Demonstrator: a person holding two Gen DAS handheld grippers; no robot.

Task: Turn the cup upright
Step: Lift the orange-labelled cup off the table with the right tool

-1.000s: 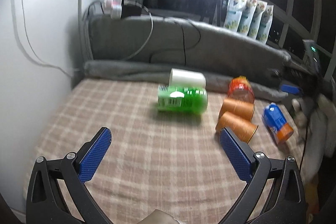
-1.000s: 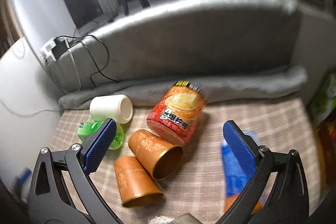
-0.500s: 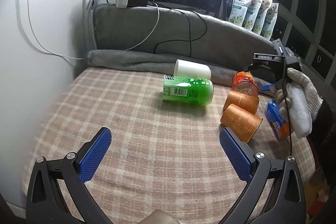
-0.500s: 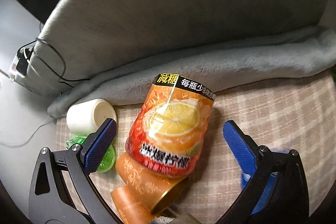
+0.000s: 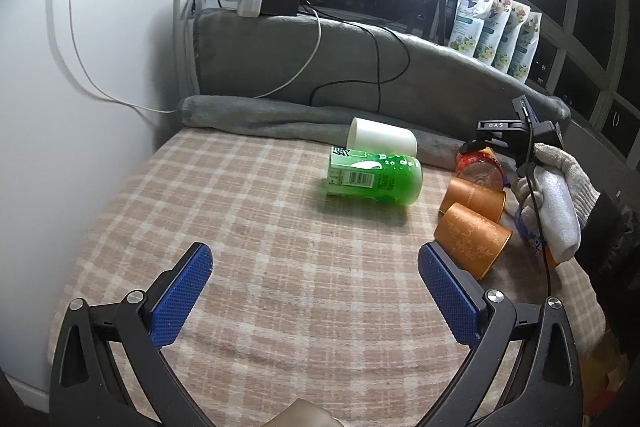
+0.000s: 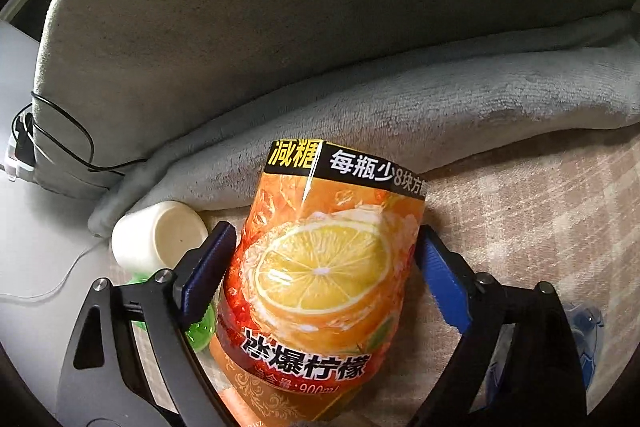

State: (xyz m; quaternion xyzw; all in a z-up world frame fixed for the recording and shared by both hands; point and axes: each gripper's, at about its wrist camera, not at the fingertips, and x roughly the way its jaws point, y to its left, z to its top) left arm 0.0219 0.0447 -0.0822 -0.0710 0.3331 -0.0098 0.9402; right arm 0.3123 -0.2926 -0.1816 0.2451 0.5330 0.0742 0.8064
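Lemon-drink cup (image 6: 320, 267): a cylinder wrapped in a glossy orange label with a lemon slice and Chinese print. It lies on its side on the plaid cloth (image 5: 260, 227), with one end against the rolled grey fleece blanket (image 6: 440, 99).

Your right gripper (image 6: 326, 229) straddles it. One ribbed blue pad sits along each flank, and the jaws are drawn in to about the cup's width. You cannot tell from the wrist view whether the pads are pressing or only just beside the label.

Your left gripper (image 5: 316, 255) hangs spread wide over bare cloth, holding nothing, well apart from the cup.

The left wrist view gives you the wider layout:
- The lemon-drink cup (image 5: 480, 167) is at the far right of the cloth.
- Your gloved right hand (image 5: 560, 187) is behind it.
- Two copper-coloured patterned paper cups (image 5: 472, 239) lie on their sides just in front of it.
- A smooth white cup (image 5: 382, 139) lies tipped over, touching a translucent green bottle (image 5: 376, 179).

The right wrist view shows only the white cup's base (image 6: 160, 235), a sliver of the green bottle (image 6: 200, 331) and the rim of one copper cup under the label.
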